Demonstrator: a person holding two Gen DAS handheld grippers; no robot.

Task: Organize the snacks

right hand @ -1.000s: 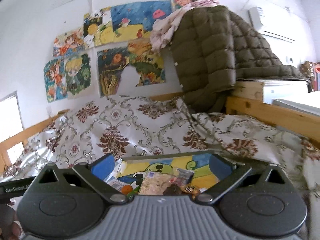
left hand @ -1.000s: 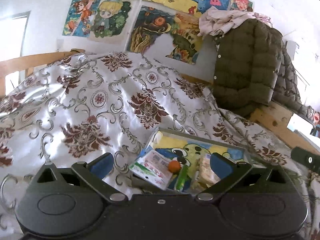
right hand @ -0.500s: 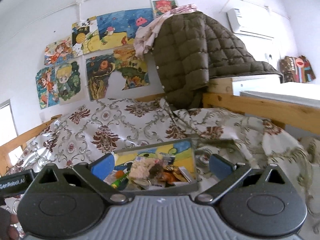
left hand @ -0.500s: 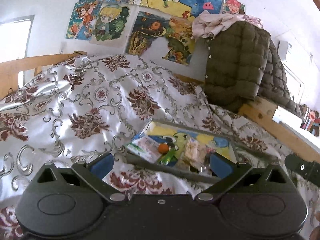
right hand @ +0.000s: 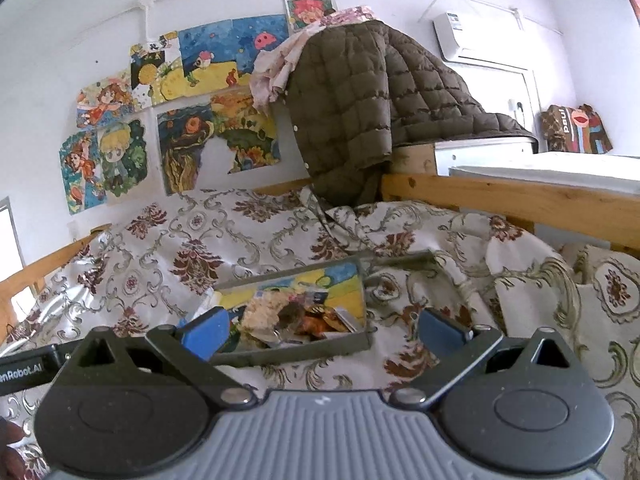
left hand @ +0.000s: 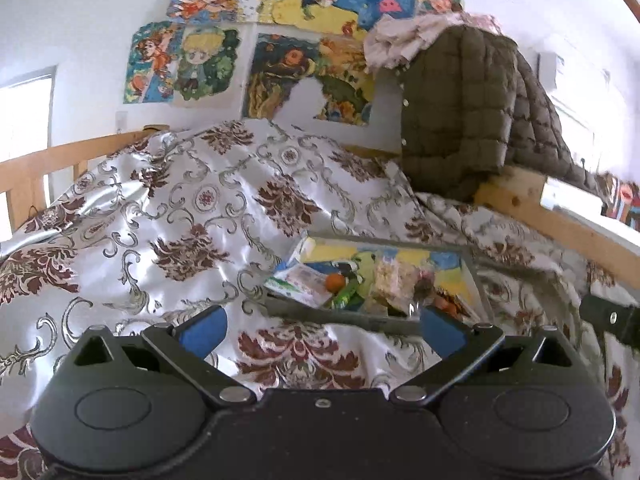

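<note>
A shallow grey tray with a colourful cartoon bottom lies on the patterned bedspread. It holds several snacks: a white packet, a small orange ball, a green wrapper and a pale crumbly packet. The tray also shows in the right wrist view, with the crumbly packet and orange wrappers. My left gripper is open and empty, just short of the tray's near rim. My right gripper is open and empty above the tray's near right corner.
The floral bedspread covers the bed in soft folds. A wooden bed rail runs along the right, with an olive quilted jacket draped over it. Posters cover the back wall.
Both grippers have pulled back from the tray and risen; the tray now looks smaller and farther ahead. Both grippers stay open and empty.
</note>
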